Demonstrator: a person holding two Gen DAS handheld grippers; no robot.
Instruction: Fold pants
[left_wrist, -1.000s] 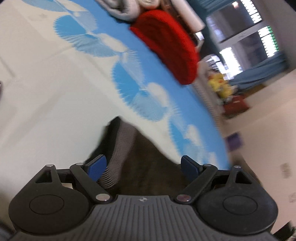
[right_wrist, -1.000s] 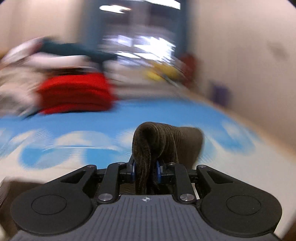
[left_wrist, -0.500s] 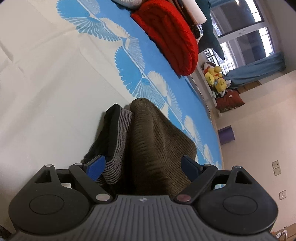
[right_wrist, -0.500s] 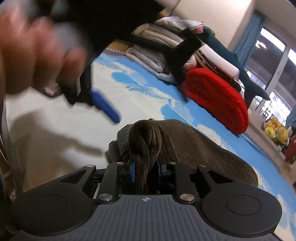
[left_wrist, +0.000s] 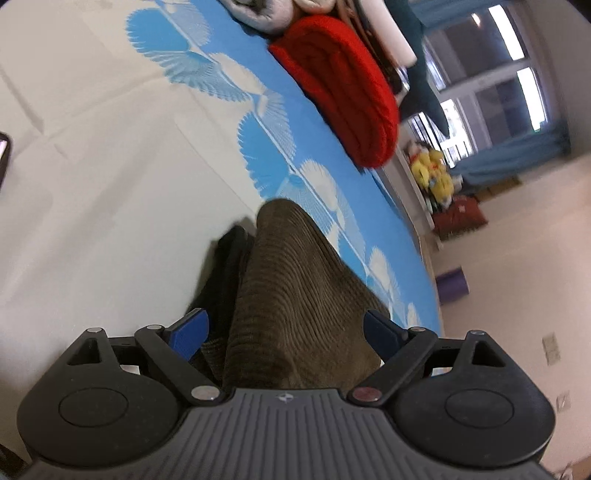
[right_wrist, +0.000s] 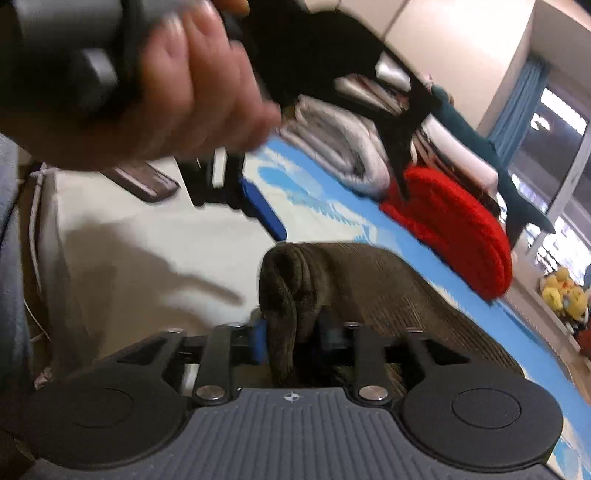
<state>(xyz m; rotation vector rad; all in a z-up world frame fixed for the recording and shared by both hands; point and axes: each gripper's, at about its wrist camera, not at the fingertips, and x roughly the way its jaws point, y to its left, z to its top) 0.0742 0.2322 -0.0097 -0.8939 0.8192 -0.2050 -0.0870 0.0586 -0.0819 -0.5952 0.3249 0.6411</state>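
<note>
Brown corduroy pants (left_wrist: 295, 295) lie folded on the bed, with a dark inner layer (left_wrist: 229, 266) showing along their left side. My left gripper (left_wrist: 286, 330) hovers just over them, open wide, and the cloth passes between its blue pads without touching them. In the right wrist view a thick fold of the pants (right_wrist: 284, 295) stands between the fingers of my right gripper (right_wrist: 293, 338). Its jaws are opening, and a dark gap shows beside the right pad. A hand (right_wrist: 177, 85) holds the left gripper just above, its blue pad (right_wrist: 262, 210) near the fold.
The bed sheet (left_wrist: 92, 184) is cream with a blue fan-patterned band. A red rolled blanket (right_wrist: 454, 236) and a stack of folded bedding (right_wrist: 340, 136) lie beyond the pants. A phone (right_wrist: 144, 181) rests on the sheet at the left. Plush toys (left_wrist: 432, 173) sit past the bed.
My right gripper swung the pinched fold across to my left gripper, laying brown cloth over the dark layer, and its jaws have spread. The left gripper has stayed in place, open.
</note>
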